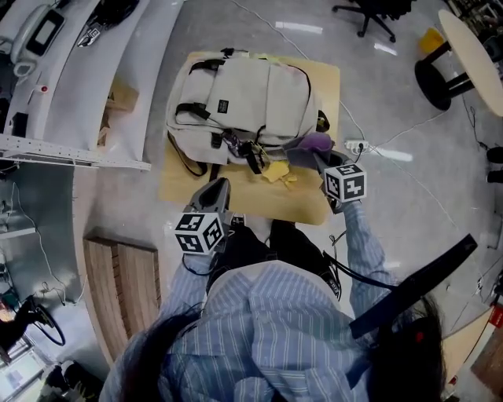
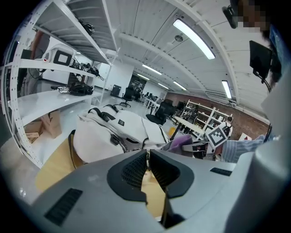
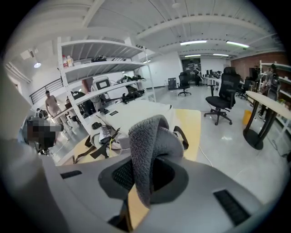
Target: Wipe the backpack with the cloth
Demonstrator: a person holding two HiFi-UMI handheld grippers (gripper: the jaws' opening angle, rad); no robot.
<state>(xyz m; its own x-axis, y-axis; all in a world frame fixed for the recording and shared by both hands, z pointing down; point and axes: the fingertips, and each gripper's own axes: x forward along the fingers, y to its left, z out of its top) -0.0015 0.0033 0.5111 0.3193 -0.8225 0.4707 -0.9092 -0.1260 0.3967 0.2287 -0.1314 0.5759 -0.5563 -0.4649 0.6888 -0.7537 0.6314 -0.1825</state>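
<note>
A cream backpack [image 1: 244, 102] with black straps lies flat on a small wooden table [image 1: 181, 184]. My right gripper [image 1: 318, 161] is at the backpack's near right corner, shut on a purple-grey fleecy cloth [image 1: 314, 144]. In the right gripper view the cloth [image 3: 150, 145] loops up from between the jaws of the right gripper [image 3: 148, 170], hiding part of the backpack [image 3: 132, 113]. My left gripper [image 1: 220, 187] hovers over the table's near edge, just short of the backpack [image 2: 113, 129], and in its own view the left gripper [image 2: 148, 160] is shut and holds nothing.
A yellow scrap [image 1: 279, 173] lies on the table by the backpack's dangling straps. White shelving [image 1: 78, 78] runs along the left. A power strip [image 1: 355, 145] and cable lie on the floor at right, with a round table [image 1: 471, 47] and office chair [image 1: 369, 16] beyond.
</note>
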